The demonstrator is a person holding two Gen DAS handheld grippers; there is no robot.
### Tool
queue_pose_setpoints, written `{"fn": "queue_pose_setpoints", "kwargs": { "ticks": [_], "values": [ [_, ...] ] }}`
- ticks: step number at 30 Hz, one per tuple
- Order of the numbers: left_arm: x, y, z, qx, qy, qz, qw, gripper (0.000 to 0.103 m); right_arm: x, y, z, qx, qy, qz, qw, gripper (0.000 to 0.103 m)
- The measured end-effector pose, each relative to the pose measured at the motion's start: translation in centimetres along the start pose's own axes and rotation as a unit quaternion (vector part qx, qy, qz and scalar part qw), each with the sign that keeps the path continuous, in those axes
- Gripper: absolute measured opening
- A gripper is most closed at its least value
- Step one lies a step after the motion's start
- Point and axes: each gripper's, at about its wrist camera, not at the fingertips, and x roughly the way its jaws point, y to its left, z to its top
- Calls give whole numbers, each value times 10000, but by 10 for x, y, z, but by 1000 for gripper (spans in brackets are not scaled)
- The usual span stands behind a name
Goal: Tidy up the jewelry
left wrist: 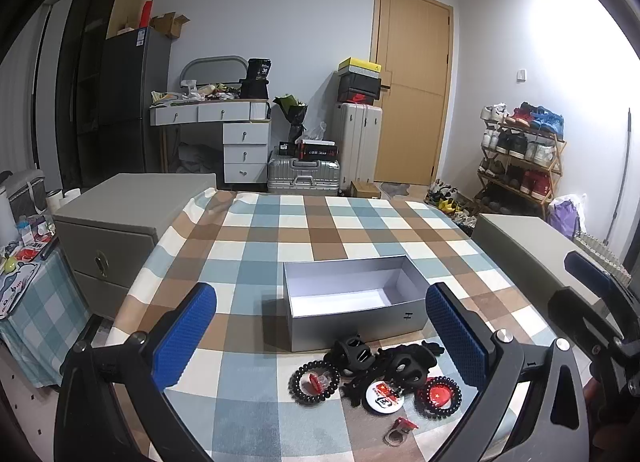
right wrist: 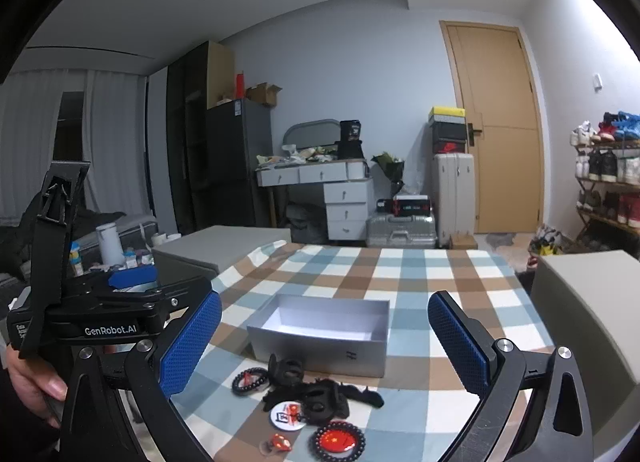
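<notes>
Jaws of both grippers stand wide apart and hold nothing: the left gripper [left wrist: 320, 338] and the right gripper [right wrist: 324, 342] hover side by side above the near edge of the tabletop [left wrist: 256, 246], which wears a checked cloth. Nearest lies a small red ring [left wrist: 400, 428], then a white round badge [left wrist: 380, 396] between two black bead bracelets, one [left wrist: 315, 381] on the left and one [left wrist: 439, 396] ringing a red badge. Black hair claws [left wrist: 356, 354] are heaped just behind them. Beyond the heap sits an open silver box [left wrist: 352, 298], its white inside bare. Farther back stand a suitcase [left wrist: 303, 178] and a wooden door [left wrist: 412, 94].
</notes>
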Motion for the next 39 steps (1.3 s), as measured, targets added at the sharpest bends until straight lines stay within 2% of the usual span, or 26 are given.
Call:
{"fn": "queue_pose_setpoints", "kwargs": {
  "ticks": [6,10,19,24,27,29,33,37,38,39],
  "values": [
    [5,3,-4,-15,94,48,9999,102,10,-4,-8,93,208,49,9997,103],
    [11,5,-10,12,169,112,9998,102,22,-11,-20,245,500,85,9984,103],
    [28,21,-28,-101,535,349,9979,102,66,-20,-59,371,1480,211,9881,103],
    [32,32,-36,-165,698,500,9962,102,85,-26,-76,588,1848,346,9804,98],
    [32,39,-42,-259,765,578,9951,102,97,-25,-82,670,2071,413,9751,91],
    [32,42,-46,-290,835,620,9942,102,102,-25,-85,713,2180,442,9723,83],
    [32,45,-50,-293,914,646,9933,102,108,-26,-89,875,2279,523,9683,78],
    [33,48,-52,-340,983,575,9929,102,112,-26,-91,928,2379,545,9653,62],
    [35,49,-52,-355,993,550,9929,102,113,-27,-92,943,2412,544,9644,51],
    [35,49,-52,-363,1002,534,9929,102,113,-27,-93,960,2431,553,9636,46]
  ]
}}
